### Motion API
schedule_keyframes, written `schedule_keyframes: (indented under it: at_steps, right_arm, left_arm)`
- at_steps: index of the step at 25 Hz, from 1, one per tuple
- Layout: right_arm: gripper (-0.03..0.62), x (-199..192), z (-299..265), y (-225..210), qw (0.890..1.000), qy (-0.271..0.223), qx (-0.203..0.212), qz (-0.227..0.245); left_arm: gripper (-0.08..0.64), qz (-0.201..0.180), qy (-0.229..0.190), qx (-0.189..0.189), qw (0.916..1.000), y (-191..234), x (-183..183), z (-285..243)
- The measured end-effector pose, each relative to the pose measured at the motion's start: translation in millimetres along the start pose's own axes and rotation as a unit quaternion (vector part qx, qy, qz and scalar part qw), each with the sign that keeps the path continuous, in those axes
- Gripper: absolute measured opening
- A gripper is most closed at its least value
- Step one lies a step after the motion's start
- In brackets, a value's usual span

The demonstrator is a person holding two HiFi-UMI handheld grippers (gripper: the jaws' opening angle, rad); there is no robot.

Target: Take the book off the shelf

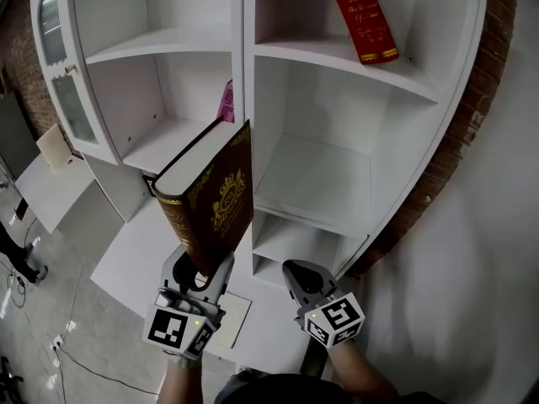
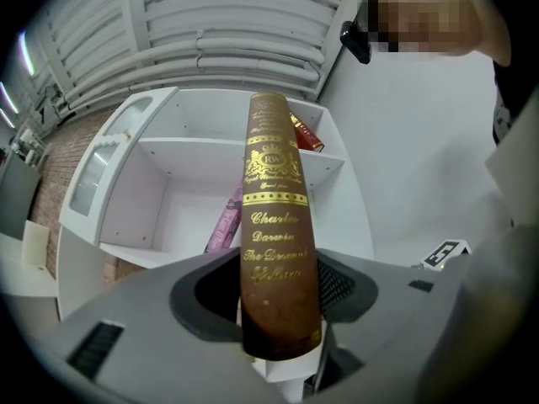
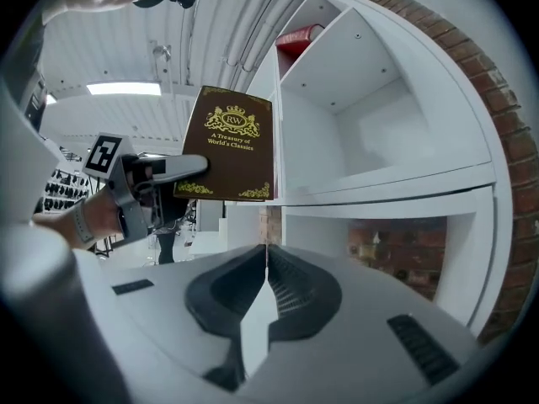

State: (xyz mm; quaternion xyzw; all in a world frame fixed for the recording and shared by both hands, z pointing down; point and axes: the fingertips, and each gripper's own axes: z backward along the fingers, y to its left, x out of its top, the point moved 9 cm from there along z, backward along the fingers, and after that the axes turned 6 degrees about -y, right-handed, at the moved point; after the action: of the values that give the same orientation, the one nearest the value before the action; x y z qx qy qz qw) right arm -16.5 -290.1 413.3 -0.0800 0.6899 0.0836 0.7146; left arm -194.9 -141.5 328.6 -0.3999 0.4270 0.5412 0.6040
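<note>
Left gripper (image 1: 202,273) clamps the brown book (image 1: 212,194) by its lower end just before the shelf (image 1: 345,61), right gripper (image 1: 301,270) closed on nothing; the top-heavy book could pivot loose.

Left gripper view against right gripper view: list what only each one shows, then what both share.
Only the left gripper view: the gold-lettered spine of the brown book, clamped between the pads of the left tool, and a pink book leaning in a shelf compartment.
Only the right gripper view: that book's front cover with its gold crest, the right tool shut and empty, and the brick wall behind the shelf.
Both: the brown book in the left tool, the white shelf, and the red book on an upper board.
</note>
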Motion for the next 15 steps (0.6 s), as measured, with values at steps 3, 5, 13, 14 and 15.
schedule_keyframes:
  at_steps: [3,5,13,14,15]
  right_arm:
    - [0.021,-5.1,-5.6,4.9,1.0,0.006,0.011,-0.004]
    - [0.021,-9.4,-9.8,7.8,1.0,0.011,0.018,-0.006]
    - [0.021,-26.6,-27.5,21.7,0.998,0.029,0.046,-0.013]
    - [0.021,-28.1,-29.3,23.4,0.998,0.031,0.05,-0.013]
    - [0.021,-29.8,-30.8,25.0,0.998,0.033,0.053,-0.013]
  left_arm:
    - [0.227,0.01,0.012,0.022,0.9996,5.9,-8.8,13.5]
    - [0.227,0.02,0.01,0.031,0.9993,8.7,-12.1,19.5]
    - [0.224,0.018,0.073,0.081,0.9938,24.1,-53.9,59.5]
    - [0.224,0.021,0.079,0.088,0.9928,26.2,-59.3,63.6]
    - [0.224,0.023,0.084,0.094,0.9918,28.5,-65.1,67.8]
